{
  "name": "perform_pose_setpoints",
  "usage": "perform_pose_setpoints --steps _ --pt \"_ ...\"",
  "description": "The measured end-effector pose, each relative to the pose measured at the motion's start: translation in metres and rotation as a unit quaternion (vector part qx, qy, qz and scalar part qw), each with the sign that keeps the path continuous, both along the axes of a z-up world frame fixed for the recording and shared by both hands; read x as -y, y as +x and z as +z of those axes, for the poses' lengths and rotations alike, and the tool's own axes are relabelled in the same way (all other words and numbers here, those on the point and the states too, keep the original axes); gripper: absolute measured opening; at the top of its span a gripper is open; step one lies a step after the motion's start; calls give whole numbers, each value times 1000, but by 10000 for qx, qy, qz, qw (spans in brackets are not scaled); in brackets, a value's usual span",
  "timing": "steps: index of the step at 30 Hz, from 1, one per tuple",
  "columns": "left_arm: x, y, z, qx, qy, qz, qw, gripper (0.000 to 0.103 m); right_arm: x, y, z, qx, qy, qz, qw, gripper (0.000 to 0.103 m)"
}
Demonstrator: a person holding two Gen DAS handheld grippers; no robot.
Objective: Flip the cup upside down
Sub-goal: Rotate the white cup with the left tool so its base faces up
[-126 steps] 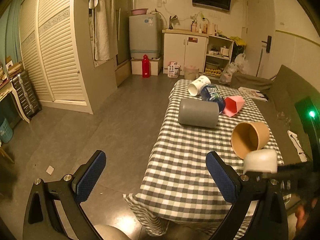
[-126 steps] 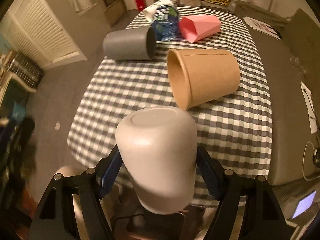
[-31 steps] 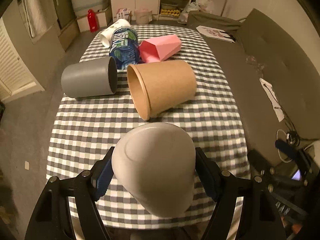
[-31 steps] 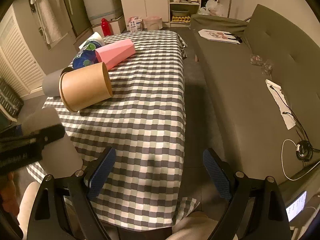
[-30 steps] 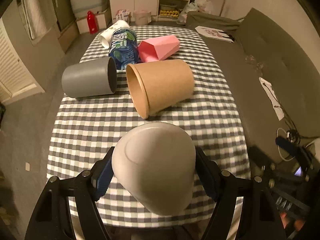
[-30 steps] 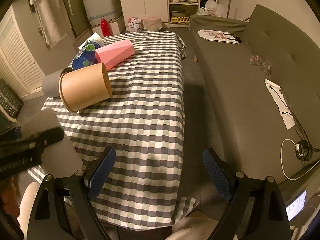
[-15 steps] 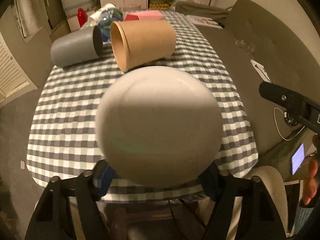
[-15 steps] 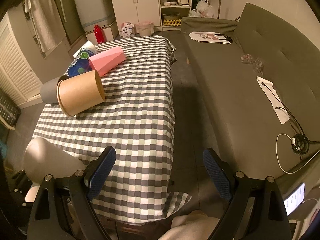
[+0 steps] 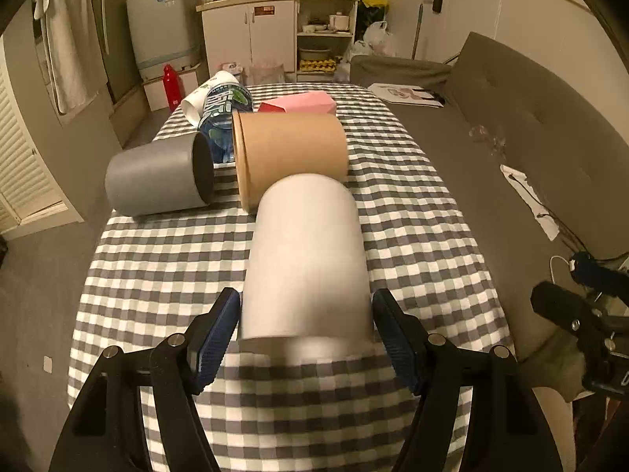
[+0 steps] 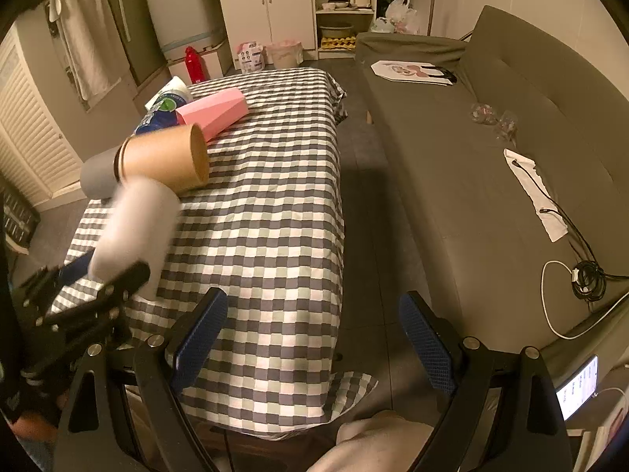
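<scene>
— Jaws first: on our left gripper (image 9: 306, 324) they are closed against the sides of the white cup (image 9: 306, 267), gripping near the wider end that sits closest to us. On our right gripper (image 10: 312, 334) they stand wide apart with nothing between them, off the table's edge over the floor.

— So where is the cup in the flip?

— Held above the near end of the table (image 9: 165, 259), narrower end pointing away. We cannot tell whether it touches the cloth. We judge the turn is under way but not set down.

— How do we finish it cleanly?

— Keep the squeeze even, since the blue ribbed pads (image 9: 218, 338) hold a smooth, slightly tapered wall that could slide. Roll the wrist until the rim faces flat down, lower onto a bare patch of cloth, and only then open. We'd watch the far end: the brown paper cup (image 9: 289, 155) lies on its side just beyond it.

— And the surfaces?

— The white cup looks matte and plain. The checked tablecloth (image 10: 271, 212) is soft and drapes over the edge, so it may wrinkle under a rim. The brown cup is kraft card with a rolled lip. Beside it lies a matte grey cup (image 9: 157, 175), then a printed blue cup (image 9: 224, 112) and a faceted pink cup (image 9: 302, 104), all on their sides.
</scene>
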State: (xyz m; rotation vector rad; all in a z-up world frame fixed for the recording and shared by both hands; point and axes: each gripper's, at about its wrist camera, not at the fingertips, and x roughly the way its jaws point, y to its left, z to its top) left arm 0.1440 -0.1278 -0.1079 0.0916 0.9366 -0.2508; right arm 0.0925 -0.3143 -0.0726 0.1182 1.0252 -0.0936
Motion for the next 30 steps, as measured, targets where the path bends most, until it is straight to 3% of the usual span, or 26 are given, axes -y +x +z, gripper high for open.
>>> perform_pose_setpoints --steps 10,17,20,25,30 --pt "-14 -24 -2 -3 -114 -83 9999 71 -3 6 -2 -37 -7 18 10000 89" --pt "-10 -67 -11 155 398 -443 9981 72 -11 7 0 -17 -29 101 9999 89" --pt "-17 -70 -23 -162 248 -327 9990 72 -15 6 2 13 -32 119 9999 89" --pt "-19 -65 -39 -337 164 -265 9989 72 -19 2 6 62 -46 175 9998 89" --pt "-12 -57 -44 -91 195 -312 9993 72 -21 -2 8 60 -79 185 9998 89"
